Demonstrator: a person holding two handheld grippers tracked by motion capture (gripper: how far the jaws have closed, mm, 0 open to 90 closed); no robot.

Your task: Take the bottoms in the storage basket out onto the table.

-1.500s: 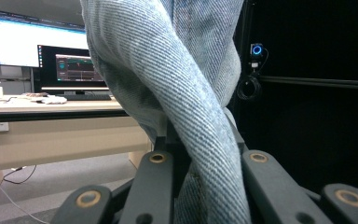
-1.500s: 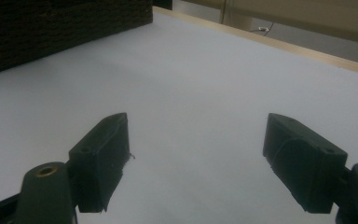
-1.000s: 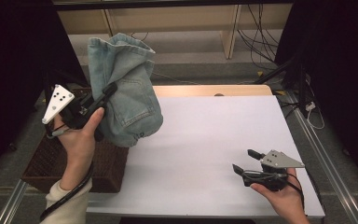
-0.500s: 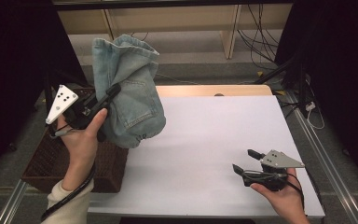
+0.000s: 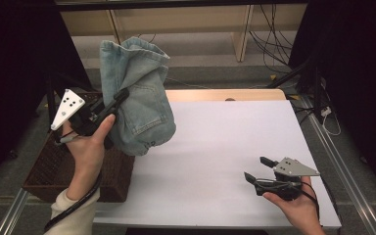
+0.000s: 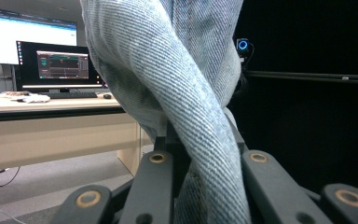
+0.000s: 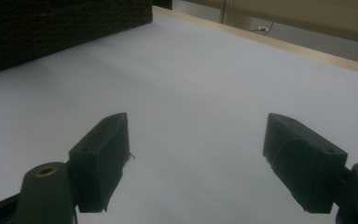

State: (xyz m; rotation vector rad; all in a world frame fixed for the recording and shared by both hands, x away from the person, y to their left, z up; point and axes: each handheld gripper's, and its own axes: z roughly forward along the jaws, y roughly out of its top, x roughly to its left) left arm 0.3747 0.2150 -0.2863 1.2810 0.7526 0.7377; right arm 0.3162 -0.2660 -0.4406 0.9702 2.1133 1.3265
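A light blue pair of jeans (image 5: pixel 139 98) hangs bunched in the air over the table's left edge. My left gripper (image 5: pixel 119 97) is shut on its denim, raised above the wicker basket (image 5: pixel 54 171). In the left gripper view a twisted fold of the jeans (image 6: pixel 182 93) runs down between the closed jaws. My right gripper (image 5: pixel 257 169) rests low at the front right of the white table (image 5: pixel 225 142), open. In the right gripper view its fingers (image 7: pixel 103 154) stand wide apart over bare tabletop, and my right gripper (image 7: pixel 200 163) holds nothing.
The dark wicker basket stands at the table's front left corner, and its woven side (image 7: pixel 51 28) shows in the right gripper view. A wooden strip (image 5: pixel 225 94) edges the table's far side. A desk with monitors (image 6: pixel 51 65) stands beyond. Metal rails (image 5: pixel 342 166) flank the table.
My left gripper has carried the jeans a little to the right and toward the table. The right gripper has stayed where it was, open.
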